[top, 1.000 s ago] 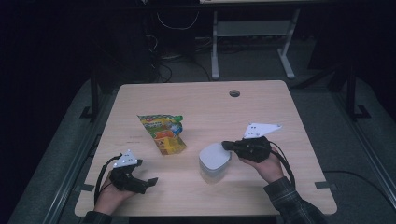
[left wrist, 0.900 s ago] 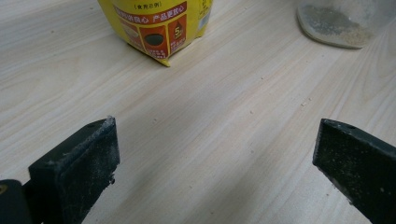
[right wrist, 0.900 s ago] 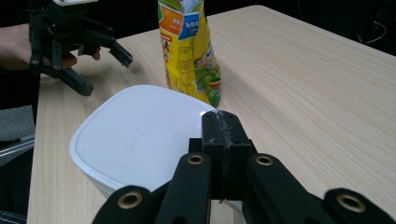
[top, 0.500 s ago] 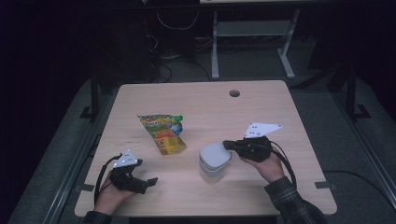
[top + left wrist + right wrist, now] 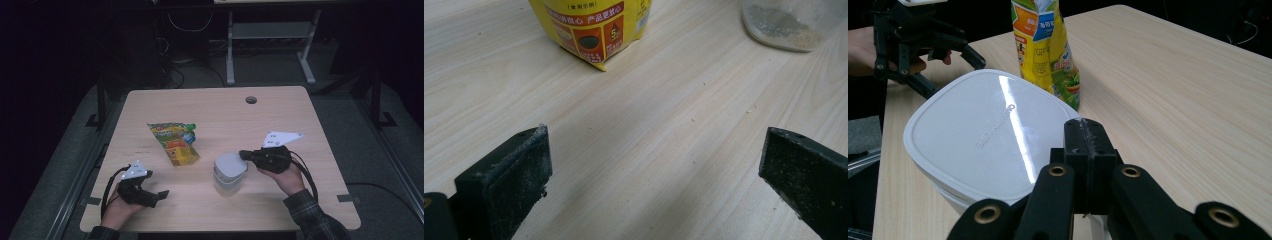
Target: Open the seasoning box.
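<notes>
The right gripper (image 5: 246, 155) has its jaws pressed together at the rim of the white rounded-square plastic lid (image 5: 980, 135) on a clear tub (image 5: 229, 181), apparently pinching its edge to peel it off; the tub stands near the front middle of the pale wooden bench (image 5: 215, 112). The left gripper (image 5: 159, 195) rests low at the front left, jaws wide apart on nothing, probably waiting to steady the tub. The yellow-green printed snack pouch (image 5: 174, 142) lies flat beyond, well apart from both grippers
</notes>
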`<state>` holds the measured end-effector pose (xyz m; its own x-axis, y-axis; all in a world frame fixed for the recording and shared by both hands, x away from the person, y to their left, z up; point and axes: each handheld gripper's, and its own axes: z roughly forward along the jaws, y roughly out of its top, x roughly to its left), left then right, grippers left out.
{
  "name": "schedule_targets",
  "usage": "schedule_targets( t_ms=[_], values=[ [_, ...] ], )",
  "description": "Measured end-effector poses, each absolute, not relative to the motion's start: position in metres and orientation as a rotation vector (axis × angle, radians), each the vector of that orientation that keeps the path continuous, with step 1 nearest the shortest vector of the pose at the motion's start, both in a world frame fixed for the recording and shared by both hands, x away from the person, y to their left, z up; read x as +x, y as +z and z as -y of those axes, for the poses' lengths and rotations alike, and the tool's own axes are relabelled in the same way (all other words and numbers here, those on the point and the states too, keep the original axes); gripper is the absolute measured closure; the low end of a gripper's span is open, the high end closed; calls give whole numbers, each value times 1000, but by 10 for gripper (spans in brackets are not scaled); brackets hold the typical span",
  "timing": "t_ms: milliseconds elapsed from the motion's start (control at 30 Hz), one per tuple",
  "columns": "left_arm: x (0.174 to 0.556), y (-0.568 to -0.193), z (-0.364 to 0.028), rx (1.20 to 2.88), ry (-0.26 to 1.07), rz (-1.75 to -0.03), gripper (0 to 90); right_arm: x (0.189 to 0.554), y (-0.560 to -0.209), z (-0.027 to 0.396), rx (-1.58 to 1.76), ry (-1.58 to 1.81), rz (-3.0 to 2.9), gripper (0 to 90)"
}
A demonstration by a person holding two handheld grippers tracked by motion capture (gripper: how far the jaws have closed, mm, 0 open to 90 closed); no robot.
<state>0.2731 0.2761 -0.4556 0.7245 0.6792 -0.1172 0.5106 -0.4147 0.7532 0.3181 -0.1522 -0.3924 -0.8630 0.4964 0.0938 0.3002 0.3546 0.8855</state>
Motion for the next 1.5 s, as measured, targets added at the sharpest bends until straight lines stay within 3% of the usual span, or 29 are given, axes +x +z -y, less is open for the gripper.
schedule_targets(
  t_ms=[1500],
  values=[
    [274,-456,-277,2110,261,-895,1,325,-407,158,770,1486,-2451,898]
  ],
)
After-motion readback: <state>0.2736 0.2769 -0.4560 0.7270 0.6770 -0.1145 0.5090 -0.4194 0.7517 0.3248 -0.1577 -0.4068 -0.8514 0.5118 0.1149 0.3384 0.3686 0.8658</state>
